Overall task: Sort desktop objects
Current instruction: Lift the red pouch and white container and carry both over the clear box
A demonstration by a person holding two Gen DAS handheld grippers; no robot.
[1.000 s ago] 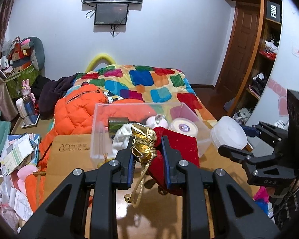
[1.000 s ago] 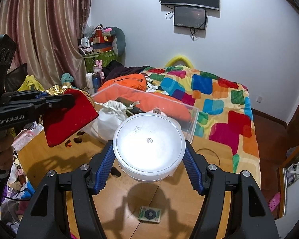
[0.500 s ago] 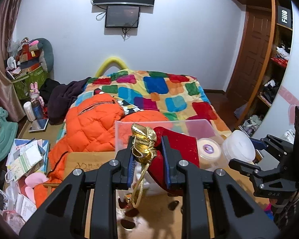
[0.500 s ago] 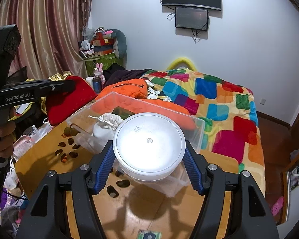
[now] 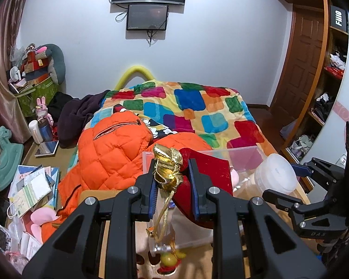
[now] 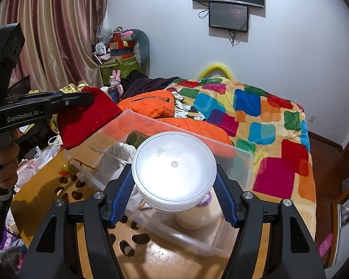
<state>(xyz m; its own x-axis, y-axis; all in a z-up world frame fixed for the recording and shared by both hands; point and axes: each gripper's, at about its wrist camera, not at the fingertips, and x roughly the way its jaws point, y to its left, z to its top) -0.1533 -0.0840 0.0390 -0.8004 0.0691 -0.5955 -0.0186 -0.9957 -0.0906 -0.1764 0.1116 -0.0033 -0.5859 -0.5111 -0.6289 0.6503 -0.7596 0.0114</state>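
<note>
The red velvet pouch (image 5: 207,176) hangs pinched at its gathered neck in the left gripper (image 5: 173,183), whose 2 blue ribbed pads are clenched on the crumpled gold foil trim (image 5: 168,162). The pouch is soft, matte and roughly rectangular; its long axis slopes down and to the right from the neck, the flat bottom edge pointing toward the clear plastic bin (image 6: 242,162). A twisted gold cord (image 5: 164,216) dangles straight down from the neck to a small yellow bead at its end. The pouch is held above the near left corner of the bin, off the desk (image 6: 46,197).

The right gripper (image 6: 174,195) grasps a round, translucent white plastic tub (image 6: 174,169) by its sides, the smooth lid facing up and glaring with light, a small nub at its centre. It is held over the bin's near edge.

The bin is thin-walled, rectangular and see-through, standing toward the far edge of the glossy wooden desk. Inside it lie a white cloth bag (image 6: 118,153) and a dark green cylinder (image 6: 136,137). Beyond the desk are a puffy quilted orange jacket (image 5: 114,153) and a patchwork blanket (image 5: 197,107).
</note>
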